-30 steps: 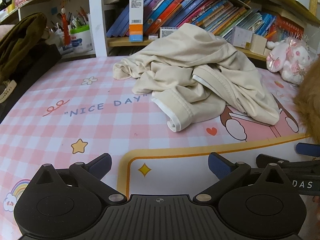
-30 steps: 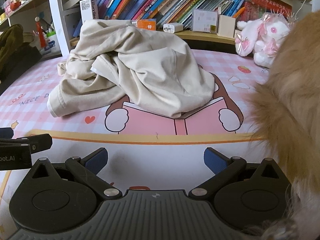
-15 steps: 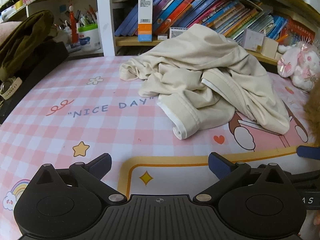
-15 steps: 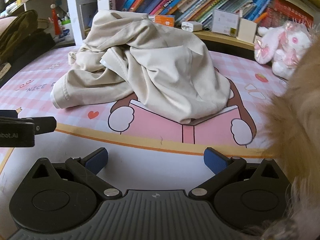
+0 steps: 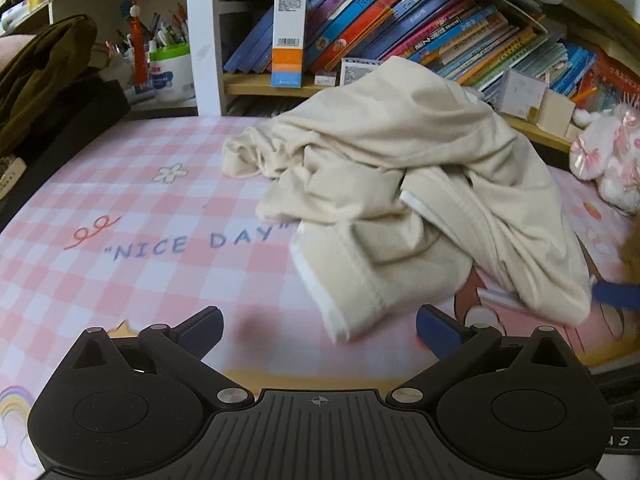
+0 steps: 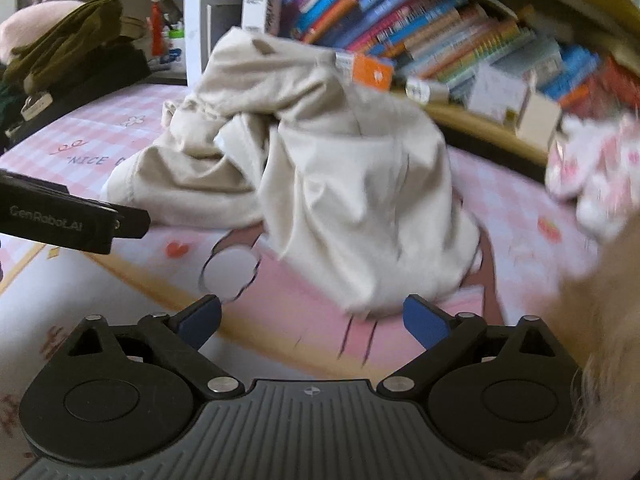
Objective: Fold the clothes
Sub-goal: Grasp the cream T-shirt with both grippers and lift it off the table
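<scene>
A crumpled beige garment [image 5: 400, 200] lies in a heap on the pink checked mat [image 5: 120, 280], also seen in the right wrist view [image 6: 340, 184]. My left gripper [image 5: 320, 330] is open, and the garment's white-edged hem corner [image 5: 340, 320] reaches between its blue fingertips [image 5: 202, 326] without touching them. My right gripper [image 6: 312, 320] is wide apart with its jaws closing; the cloth's lower edge [image 6: 372, 300] hangs just ahead between the pads, untouched. The left gripper's black body [image 6: 60, 220] shows at the left of the right wrist view.
A bookshelf [image 5: 440, 40] full of books runs behind the mat. A pink-white plush toy [image 5: 608, 160] sits at the back right and tan fur [image 6: 592, 320] crowds the right side. Dark and olive clothes [image 5: 44, 80] pile at the left, beside a pen cup [image 5: 168, 72].
Both grippers have come forward to the garment, which now looks larger and reaches between their fingertips. The right wrist view has tilted and blurred.
</scene>
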